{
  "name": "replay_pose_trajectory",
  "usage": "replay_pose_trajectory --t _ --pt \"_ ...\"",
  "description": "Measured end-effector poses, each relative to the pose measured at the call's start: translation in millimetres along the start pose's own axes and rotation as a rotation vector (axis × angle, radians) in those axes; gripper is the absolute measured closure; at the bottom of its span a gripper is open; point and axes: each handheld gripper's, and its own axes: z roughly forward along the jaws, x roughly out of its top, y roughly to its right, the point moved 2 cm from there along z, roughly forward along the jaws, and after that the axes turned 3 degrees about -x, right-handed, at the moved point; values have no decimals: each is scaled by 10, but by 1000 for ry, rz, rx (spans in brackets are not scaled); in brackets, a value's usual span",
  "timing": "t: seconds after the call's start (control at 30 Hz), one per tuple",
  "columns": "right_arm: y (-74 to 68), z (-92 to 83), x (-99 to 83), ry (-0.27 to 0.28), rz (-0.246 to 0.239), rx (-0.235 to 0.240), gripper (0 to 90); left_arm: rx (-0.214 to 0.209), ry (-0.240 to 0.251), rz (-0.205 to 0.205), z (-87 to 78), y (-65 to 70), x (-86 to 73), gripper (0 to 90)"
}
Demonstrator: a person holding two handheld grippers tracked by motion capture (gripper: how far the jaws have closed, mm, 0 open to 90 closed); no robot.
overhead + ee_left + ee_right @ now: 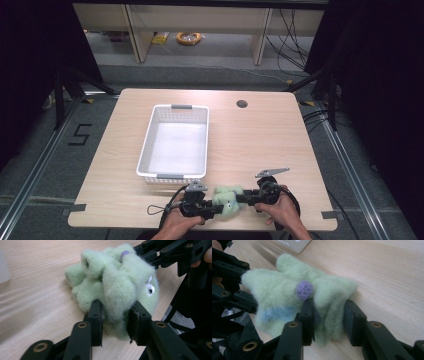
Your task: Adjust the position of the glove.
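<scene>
A fuzzy pale-green plush toy [227,199] lies on the wooden table near its front edge, between the two hand-held grippers. In the left gripper view the toy [117,277] shows a white-and-black eye, and my left gripper [116,315] pinches a fold of its fleece between both pads. From the right gripper view the toy [279,290] has a purple knob and a blue patch; my right gripper [329,315] squeezes another fold. Seen from above, the left gripper [212,205] and the right gripper [245,197] meet the toy from opposite sides.
A white plastic basket [145,145] stands just behind the toy, left of centre on the table [260,150]. A round cable hole [242,104] sits at the back right. The table's front edge lies right under the hands.
</scene>
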Motion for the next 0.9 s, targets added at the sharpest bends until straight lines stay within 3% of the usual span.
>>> replay_pose_trajectory --t 0.13,0.17,0.57,0.63,0.67,0.7,0.77,0.9 --pt "-16 -9 1 11 -25 -11 707 7 -8 4 -22 2 13 736" --pt "-19 -11 -1 18 -35 -15 716 -18 -13 4 -28 -12 15 744" --pt "-128 -114 4 82 -48 18 737 -38 4 12 -173 -48 101 760" --pt "-172 -143 -4 90 -24 23 737 -59 2 14 -192 -52 106 759" --pt "-156 -151 1 98 -51 6 736 -57 -1 16 -201 -54 107 759" --pt "-160 -145 0 97 -43 32 736 -51 3 22 -207 -55 108 758" --pt "-194 -160 -8 103 -14 29 736 -47 0 28 -219 -58 105 758" --pt "-207 -171 -3 121 -48 16 736 -45 -2 25 -230 -86 108 756"
